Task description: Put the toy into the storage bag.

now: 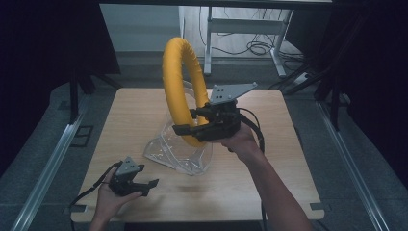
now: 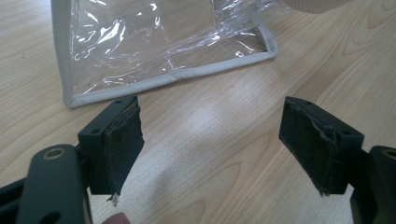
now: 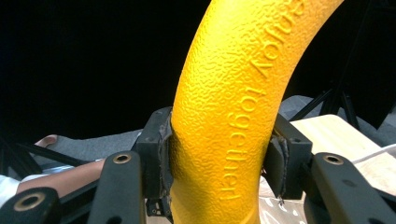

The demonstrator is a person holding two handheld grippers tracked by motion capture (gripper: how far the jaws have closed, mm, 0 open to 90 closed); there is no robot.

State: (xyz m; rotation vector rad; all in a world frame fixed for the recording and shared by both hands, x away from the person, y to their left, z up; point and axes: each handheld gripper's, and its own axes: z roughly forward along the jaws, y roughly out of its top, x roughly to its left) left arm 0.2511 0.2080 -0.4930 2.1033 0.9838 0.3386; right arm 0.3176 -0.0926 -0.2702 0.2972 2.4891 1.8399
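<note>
In the high view, the right gripper (image 1: 195, 126) is lifted above the light wooden table (image 1: 269, 159), its jaws clamped on the lower part of a big yellow textured ring (image 1: 179, 86) that stands upright in the air over a clear plastic bag with grey edging (image 1: 180, 153) lying on the tabletop. The left gripper (image 1: 146, 185) rests low near the table's front left edge, well apart from the bag, its jaws spread. In the left gripper view, the two black padded jaws stand wide with nothing between them, bare wood beneath, and the clear bag (image 2: 159, 46) lies just ahead, its grey-trimmed corner near the left jaw. In the right gripper view, both jaws press against the sides of the yellow ring (image 3: 233, 116), whose pebbled surface bears raised lettering.
</note>
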